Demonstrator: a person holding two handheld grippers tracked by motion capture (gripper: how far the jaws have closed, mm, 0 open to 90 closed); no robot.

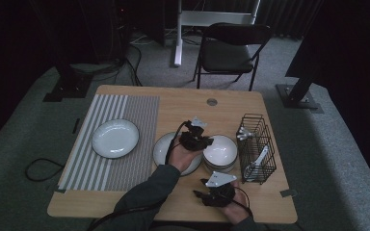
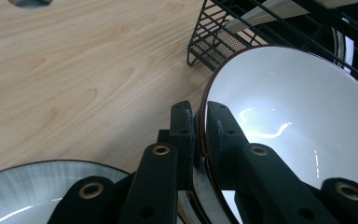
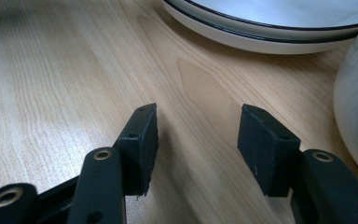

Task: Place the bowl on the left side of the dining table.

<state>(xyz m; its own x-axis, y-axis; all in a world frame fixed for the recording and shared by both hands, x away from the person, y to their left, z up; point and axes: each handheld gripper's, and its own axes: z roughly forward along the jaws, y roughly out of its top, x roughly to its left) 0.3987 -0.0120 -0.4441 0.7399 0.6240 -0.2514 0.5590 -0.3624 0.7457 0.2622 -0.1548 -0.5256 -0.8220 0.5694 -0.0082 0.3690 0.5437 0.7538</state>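
A white bowl (image 1: 220,150) with a dark rim stands right of centre on the wooden table (image 1: 183,103). My left gripper (image 1: 203,141) is shut on its near-left rim. In the left gripper view one pad lies inside the bowl (image 2: 289,112) and the other outside, with the rim pinched at the left gripper (image 2: 199,133). A white plate (image 1: 163,150) lies just left of the bowl, partly under the left hand. My right gripper (image 1: 203,188) rests near the front edge. In its own view the right gripper (image 3: 196,140) stands open over bare wood.
A second white plate (image 1: 115,138) sits on a striped placemat (image 1: 130,108) at the left. A black wire basket (image 1: 265,130) holding white utensils stands right of the bowl. A folding chair (image 1: 231,48) is beyond the table's far edge.
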